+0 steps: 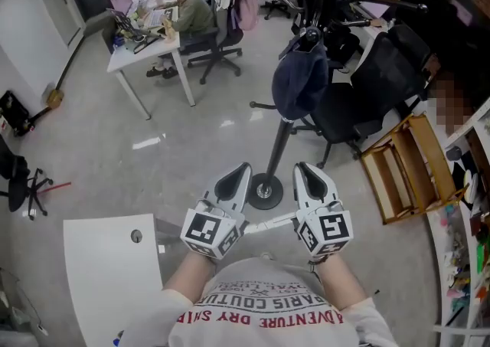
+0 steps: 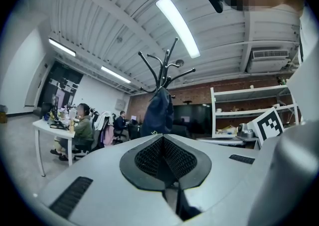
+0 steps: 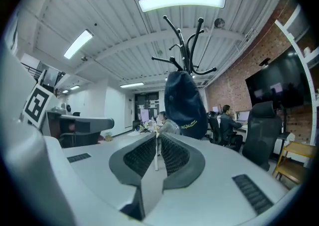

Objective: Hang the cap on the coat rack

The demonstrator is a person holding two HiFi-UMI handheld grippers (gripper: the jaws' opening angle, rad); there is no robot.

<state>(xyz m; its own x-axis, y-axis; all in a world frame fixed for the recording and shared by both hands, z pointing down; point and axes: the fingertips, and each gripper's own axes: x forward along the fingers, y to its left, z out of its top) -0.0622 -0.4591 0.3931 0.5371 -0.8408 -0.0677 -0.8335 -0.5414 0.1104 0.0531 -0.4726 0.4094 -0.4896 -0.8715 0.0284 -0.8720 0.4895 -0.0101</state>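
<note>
A dark navy cap (image 1: 300,81) hangs from a hook of the black coat rack (image 1: 277,155), whose round base (image 1: 265,191) stands on the grey floor. My left gripper (image 1: 239,173) and right gripper (image 1: 305,171) are held side by side near my chest, short of the base, both shut and empty. In the left gripper view the cap (image 2: 158,113) hangs under the rack's hooks (image 2: 164,68), beyond the closed pads (image 2: 154,156). The right gripper view shows the cap (image 3: 185,105) straight ahead, with the pads (image 3: 172,154) almost touching.
A black office chair (image 1: 375,85) stands just right of the rack, next to a wooden folding stand (image 1: 409,165). A white table (image 1: 107,261) is at my lower left. People sit at a white desk (image 1: 149,47) far left. Cluttered shelves (image 1: 468,253) line the right edge.
</note>
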